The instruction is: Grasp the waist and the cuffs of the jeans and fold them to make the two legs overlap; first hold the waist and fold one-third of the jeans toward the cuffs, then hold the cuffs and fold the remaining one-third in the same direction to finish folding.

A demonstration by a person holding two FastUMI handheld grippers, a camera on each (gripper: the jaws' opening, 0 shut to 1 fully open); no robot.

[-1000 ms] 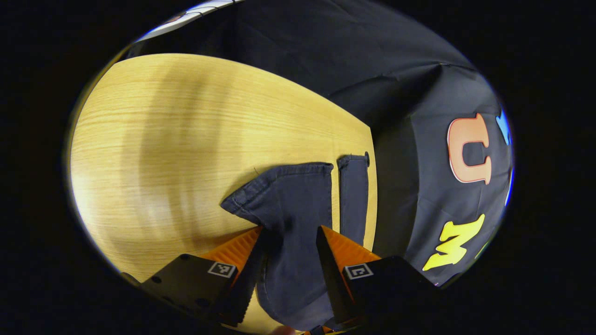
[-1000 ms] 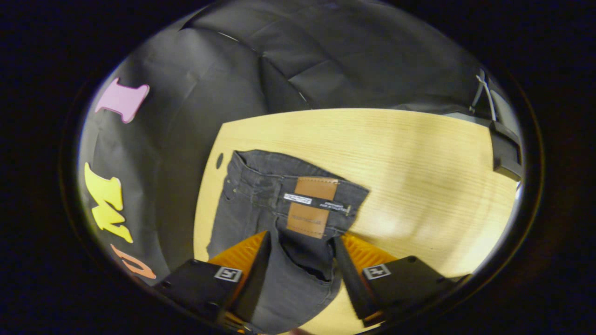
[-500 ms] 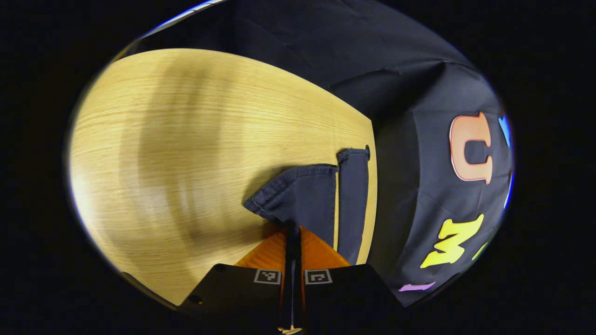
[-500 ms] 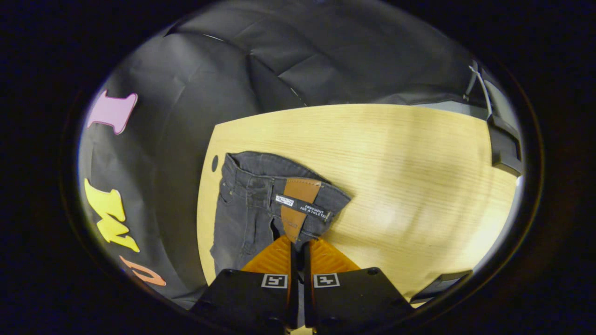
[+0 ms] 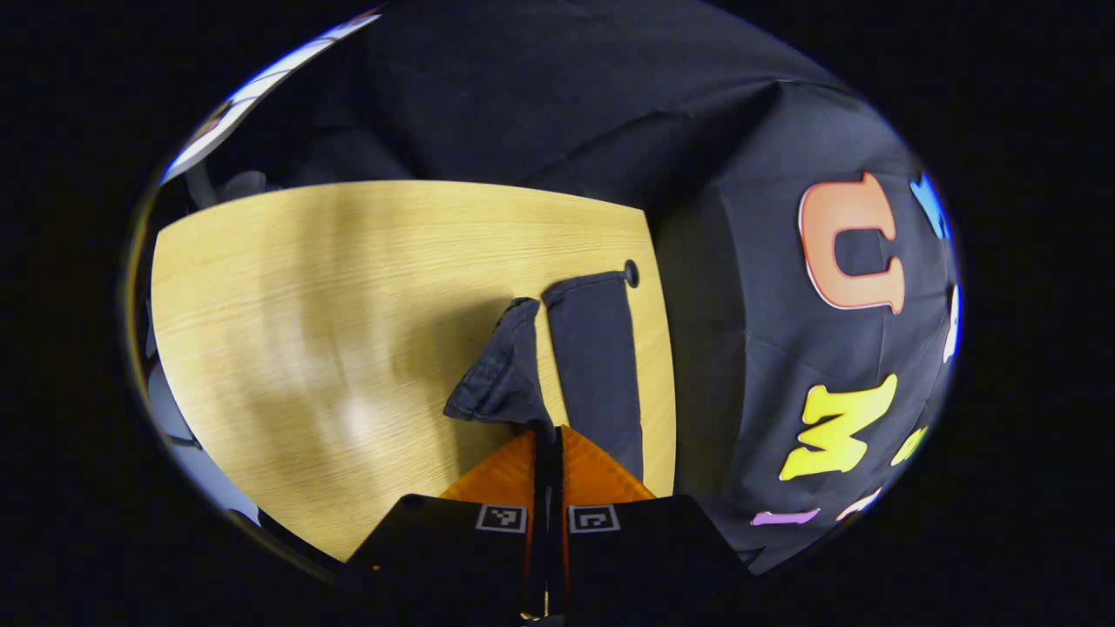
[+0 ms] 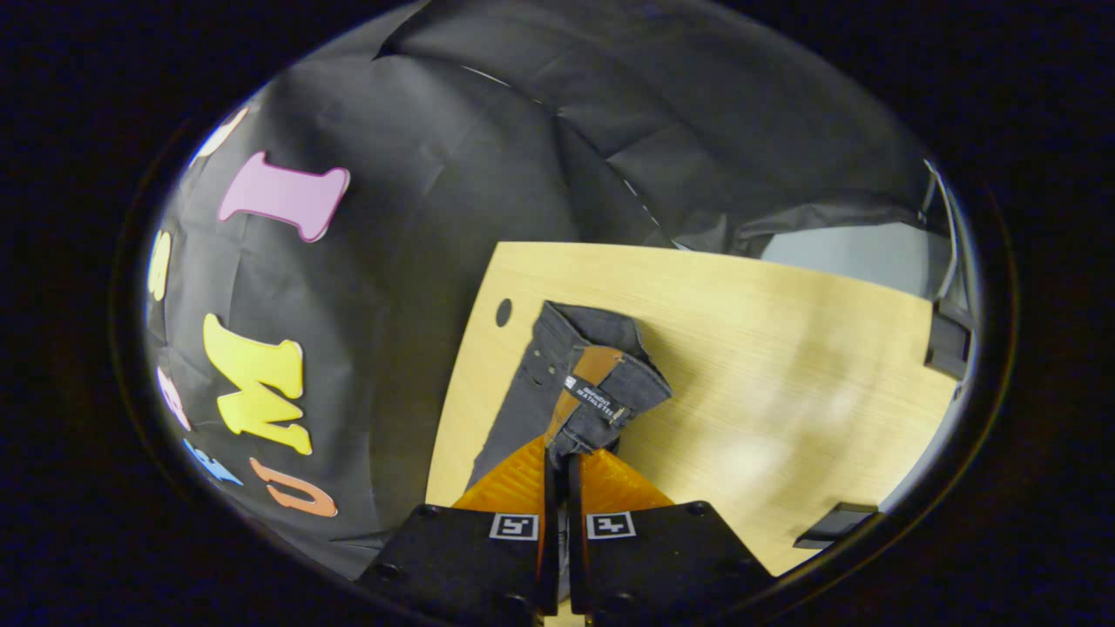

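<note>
on the table (image 5: 305, 287), dark jeans (image 5: 592, 348) (bunched, lifted)

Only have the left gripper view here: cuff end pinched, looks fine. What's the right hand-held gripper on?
Observer: The right hand-held gripper is shut on the waist end of the jeans, right beside the brown patch.
Operator: Whole waist in the grip?
Observer: No. Only the patch side is gathered at the fingertips. The other side of the waist lies flat on the table, near a round hole by the table's edge.
</note>
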